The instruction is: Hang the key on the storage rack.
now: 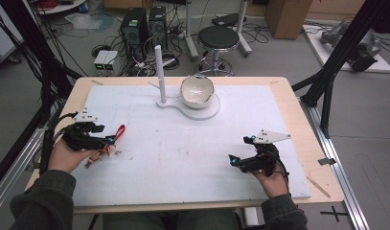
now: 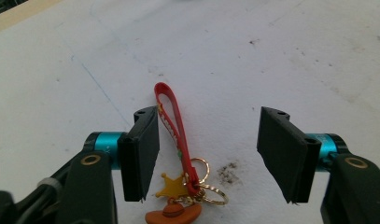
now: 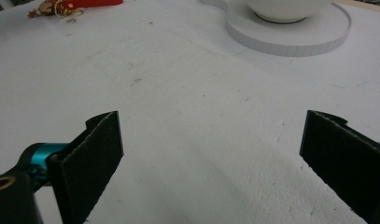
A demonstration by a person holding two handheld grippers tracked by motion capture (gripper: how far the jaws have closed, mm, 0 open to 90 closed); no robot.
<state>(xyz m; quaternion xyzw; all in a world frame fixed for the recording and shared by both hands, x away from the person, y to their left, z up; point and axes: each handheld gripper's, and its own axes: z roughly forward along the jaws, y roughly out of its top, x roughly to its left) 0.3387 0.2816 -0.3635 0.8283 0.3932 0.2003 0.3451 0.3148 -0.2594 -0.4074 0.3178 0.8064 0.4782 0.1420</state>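
The red keychain (image 2: 178,154) lay flat on the white foam board (image 1: 183,153), at the left edge of the high view, right under the left gripper (image 2: 208,156). It looked a light, floppy thing: a soft red strap (image 2: 171,116) that would bend under any squeeze, a few gold rings (image 2: 211,189) that would dangle and swing, and small charms, a yellow star (image 2: 171,186) and an orange piece (image 2: 173,214), hanging loose at the bottom of the left gripper view. My guess was the strap was the place to pinch, mid-length, where the flat rubbery band gives the pads something to bite; the rings would slip.

The left gripper's jaws stood apart with the strap between them, close by the left-hand pad (image 2: 141,154) but not clamped; whether it touched that pad I couldn't tell. The right gripper (image 1: 243,151) rested at the lower right of the high view, jaws wide, nothing between them.

The left gripper view gave the charms and rings in detail; the high view showed a red streak (image 1: 120,133) at the gripper's tip and some small brown bits just below it. The high view also showed the white bowl (image 1: 197,91) on its round stand (image 1: 207,112) and the upright post (image 1: 159,72) at top centre. The right gripper view caught the keychain far off at its upper left (image 3: 85,3).
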